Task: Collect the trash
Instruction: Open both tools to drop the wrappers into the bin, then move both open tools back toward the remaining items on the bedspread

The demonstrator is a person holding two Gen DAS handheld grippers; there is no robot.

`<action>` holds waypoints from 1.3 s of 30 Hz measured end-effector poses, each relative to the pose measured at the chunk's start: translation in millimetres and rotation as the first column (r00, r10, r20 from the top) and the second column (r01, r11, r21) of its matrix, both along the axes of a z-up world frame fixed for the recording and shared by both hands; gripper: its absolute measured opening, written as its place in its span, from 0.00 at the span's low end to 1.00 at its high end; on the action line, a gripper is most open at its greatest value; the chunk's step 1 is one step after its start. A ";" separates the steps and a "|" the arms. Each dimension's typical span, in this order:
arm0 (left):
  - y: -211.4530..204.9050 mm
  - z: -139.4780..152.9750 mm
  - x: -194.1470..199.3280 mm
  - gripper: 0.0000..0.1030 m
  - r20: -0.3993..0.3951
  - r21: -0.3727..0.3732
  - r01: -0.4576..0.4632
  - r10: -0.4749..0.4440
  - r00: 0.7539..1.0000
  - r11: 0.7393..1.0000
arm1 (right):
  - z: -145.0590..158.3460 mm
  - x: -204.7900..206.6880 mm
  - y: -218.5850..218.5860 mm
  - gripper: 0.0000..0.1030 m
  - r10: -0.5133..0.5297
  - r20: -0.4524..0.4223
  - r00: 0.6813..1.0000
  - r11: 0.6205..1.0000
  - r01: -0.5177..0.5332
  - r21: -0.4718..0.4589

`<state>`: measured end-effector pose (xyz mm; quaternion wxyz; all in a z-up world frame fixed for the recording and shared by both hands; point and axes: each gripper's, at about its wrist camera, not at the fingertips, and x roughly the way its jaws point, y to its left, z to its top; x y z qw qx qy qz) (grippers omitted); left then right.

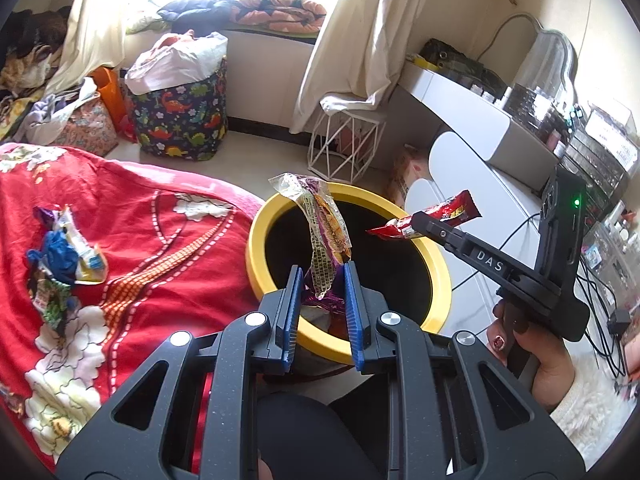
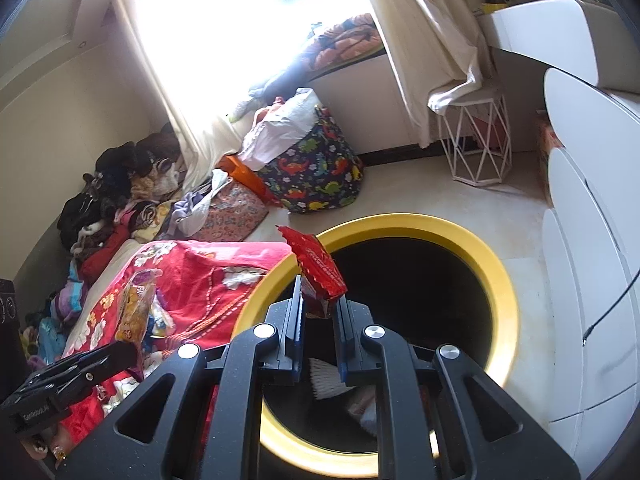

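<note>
Over the yellow-rimmed bin [image 1: 256,240], at the centre of the left wrist view, the left claw [image 1: 323,280] is clamped on a purple and orange snack wrapper [image 1: 326,228] whose clear end curls up and to the left above the rim. Right of it in the same view, the right claw [image 1: 416,224] pinches a red snack wrapper [image 1: 452,212], which sticks out level over the bin's far right rim; a hand [image 1: 536,364] with painted nails grips that tool's handle at lower right.

From the right wrist view, the red snack wrapper [image 2: 320,268] stands upright between that claw's closed pads, just above the near left edge of the bin [image 2: 500,280]. Inside the dark bin, some white paper trash [image 2: 328,380] lies at the bottom.

On the red floral bedspread [image 1: 160,264] at the left of the left wrist view, more crumpled wrappers [image 1: 68,256] lie in a loose heap, well apart from the bin. A dinosaur-print basket [image 1: 180,120] stuffed with bags sits on the floor beyond the bed, near a white wire stool [image 1: 344,148].
</note>
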<state>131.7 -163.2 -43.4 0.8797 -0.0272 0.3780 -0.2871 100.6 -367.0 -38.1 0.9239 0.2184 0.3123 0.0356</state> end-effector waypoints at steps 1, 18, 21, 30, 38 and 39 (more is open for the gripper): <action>-1.7 -0.6 0.0 0.14 -0.002 0.002 0.004 -0.003 1.000 1.000 | -1.3 -0.8 -1.6 0.13 -0.006 -0.003 1.000 1.000 0.006 0.001; -37.3 -26.1 15.6 0.15 -0.057 0.032 0.067 -0.065 0.996 0.997 | -20.7 -0.5 -23.5 0.14 -0.067 -0.052 0.996 0.998 0.068 0.006; -39.4 -30.2 20.5 0.15 -0.069 0.032 0.061 -0.059 0.996 0.998 | -23.8 0.1 -25.0 0.14 -0.074 -0.061 0.995 0.997 0.075 0.012; -45.7 -31.5 37.5 0.33 -0.071 0.033 0.023 -0.021 0.997 0.999 | -29.3 2.5 -29.1 0.30 -0.086 -0.080 0.993 0.996 0.089 0.025; -28.0 -23.9 34.5 0.89 -0.039 0.005 -0.068 0.068 0.997 0.998 | -28.0 0.6 -29.9 0.50 -0.097 -0.067 0.993 0.995 0.099 0.025; -24.7 -22.6 34.1 0.89 -0.036 0.005 -0.082 0.082 0.996 0.997 | -28.1 0.6 -30.1 0.53 -0.096 -0.066 0.993 0.995 0.098 0.026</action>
